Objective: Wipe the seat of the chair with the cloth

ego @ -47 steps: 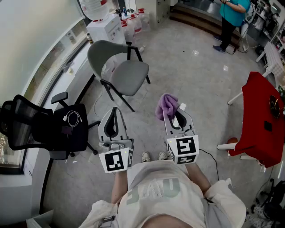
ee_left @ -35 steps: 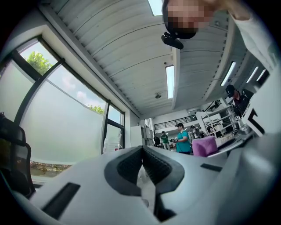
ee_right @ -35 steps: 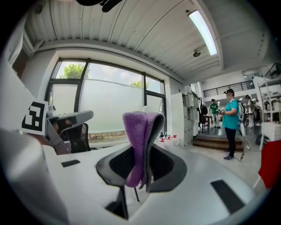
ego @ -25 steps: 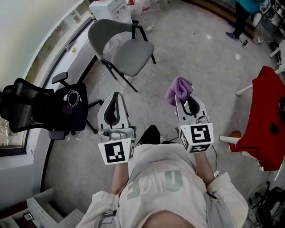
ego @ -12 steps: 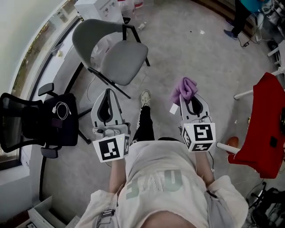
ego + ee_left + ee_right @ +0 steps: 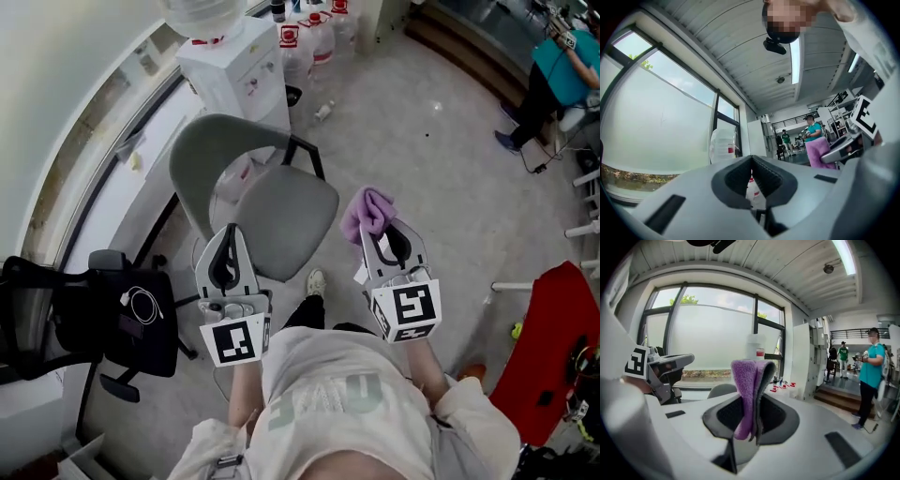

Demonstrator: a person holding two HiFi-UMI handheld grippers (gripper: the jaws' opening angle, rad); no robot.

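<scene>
r gripper [image 6: 380,234] clamped on purple cloth [image 6: 367,208], just right of grey chair seat [image 6: 286,217]; l gripper [image 6: 229,234] jaws together, empty, at seat's front edge.

Nothing here reads clearly for you. Your shirt [image 6: 323,398] carries large pale letters, upside down in the head view and too faint to spell out. The red labels on the water jugs [image 6: 298,58] are too small. The cubes on your left gripper [image 6: 230,232] and right gripper [image 6: 380,228] bear only black-and-white square markers.
</scene>
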